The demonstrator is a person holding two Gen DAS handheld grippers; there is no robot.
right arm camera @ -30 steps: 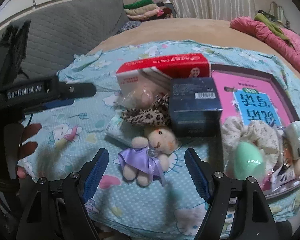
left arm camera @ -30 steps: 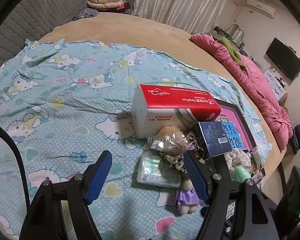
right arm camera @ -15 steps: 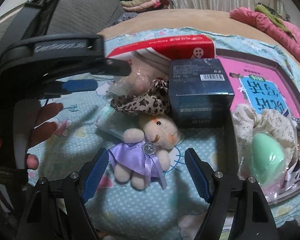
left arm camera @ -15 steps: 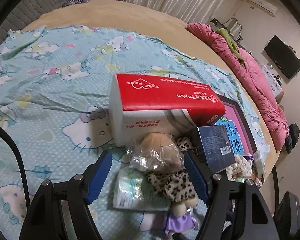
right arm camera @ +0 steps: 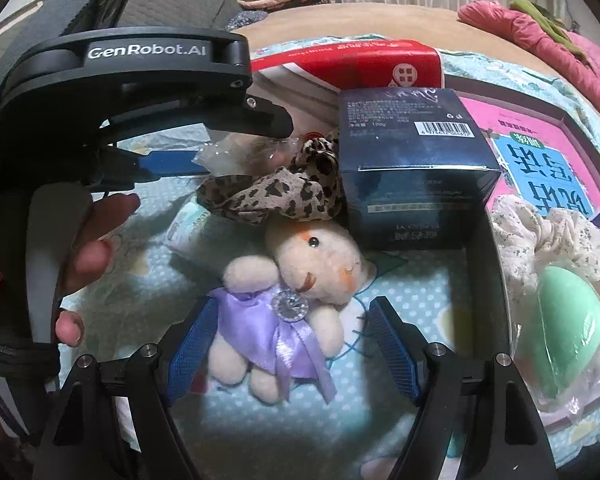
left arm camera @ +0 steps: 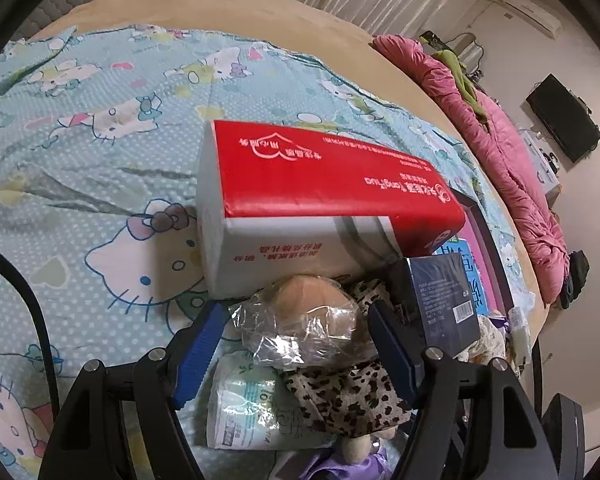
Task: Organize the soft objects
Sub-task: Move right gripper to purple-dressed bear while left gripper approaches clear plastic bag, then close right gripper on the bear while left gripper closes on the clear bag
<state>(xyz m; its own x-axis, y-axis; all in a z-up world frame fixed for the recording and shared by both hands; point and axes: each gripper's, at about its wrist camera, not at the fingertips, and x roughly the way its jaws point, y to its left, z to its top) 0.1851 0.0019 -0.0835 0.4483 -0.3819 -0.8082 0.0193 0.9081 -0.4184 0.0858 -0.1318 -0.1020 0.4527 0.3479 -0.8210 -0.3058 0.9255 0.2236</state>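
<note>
1. Left wrist view: the left claw point(left arm camera: 296, 346) is spread wide, its blue pads on either side of a plastic-wrapped beige soft item point(left arm camera: 308, 316) without visibly touching it; nothing is gripped.
2. Left wrist view: at 12 o'clock from the wrapped item lies a red-and-white tissue pack point(left arm camera: 320, 204), touching it; at 6 o'clock a leopard-print fabric piece point(left arm camera: 344, 396) overlaps a white-green wipes packet point(left arm camera: 244, 412).
3. Left wrist view: at 3 o'clock stands a dark blue box point(left arm camera: 444, 304); beyond it at 2 o'clock shows the edge of a pink book point(left arm camera: 476, 240). All rest on a light-blue cartoon-cat bedsheet point(left arm camera: 92, 168); a pink quilt point(left arm camera: 512, 168) lies at the far right.
4. Right wrist view: the right claw point(right arm camera: 290, 344) is likewise wide apart, holding nothing, with a plush doll in a purple dress point(right arm camera: 284, 308) lying between its pads.
5. Right wrist view: at 12 o'clock from the doll sit the leopard fabric and the dark blue box, side by side; at 10 o'clock the left claw, held by a hand point(right arm camera: 92, 248), reaches around the wrapped item.
6. Right wrist view: at 3 o'clock a floral scrunchie point(right arm camera: 548, 240) and a bagged green egg-shaped sponge point(right arm camera: 568, 324) rest on the pink book.
</note>
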